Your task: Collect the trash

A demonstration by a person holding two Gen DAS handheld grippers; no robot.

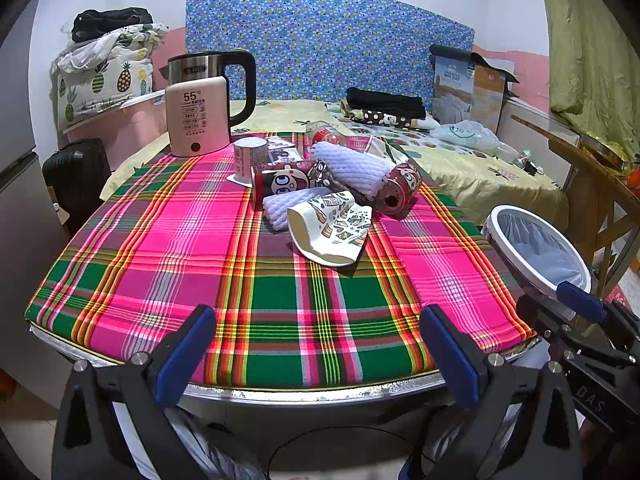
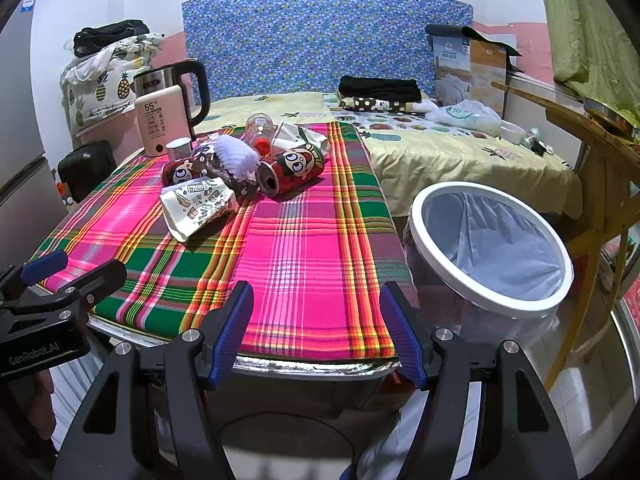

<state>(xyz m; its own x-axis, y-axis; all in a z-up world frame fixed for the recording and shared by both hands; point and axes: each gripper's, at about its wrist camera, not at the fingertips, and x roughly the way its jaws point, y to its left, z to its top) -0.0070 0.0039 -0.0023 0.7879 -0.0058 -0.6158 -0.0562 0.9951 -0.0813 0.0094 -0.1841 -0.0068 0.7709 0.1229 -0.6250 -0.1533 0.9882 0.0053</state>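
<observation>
Both my tongs hang apart and empty at the near edge of the table, left gripper (image 1: pixel 318 354) beside right gripper (image 2: pixel 316 334). The trash pile lies well ahead at mid-table; nearest is the crushed paper cup (image 1: pixel 330 230), straight ahead of my left, its long axis slanting left-to-right. The bin (image 2: pixel 490 246) stands off the table's right edge, just beside my right.

Trash pile (image 1: pixel 324 184) on table (image 1: pixel 160 280) — bin (image 2: pixel 492 248) right.

Bare plaid tablecloth (image 1: pixel 256 280) lies open toward twelve o'clock; the trash pile (image 1: pixel 324 184) blocks beyond, kettle (image 1: pixel 208 100) at eleven.
</observation>
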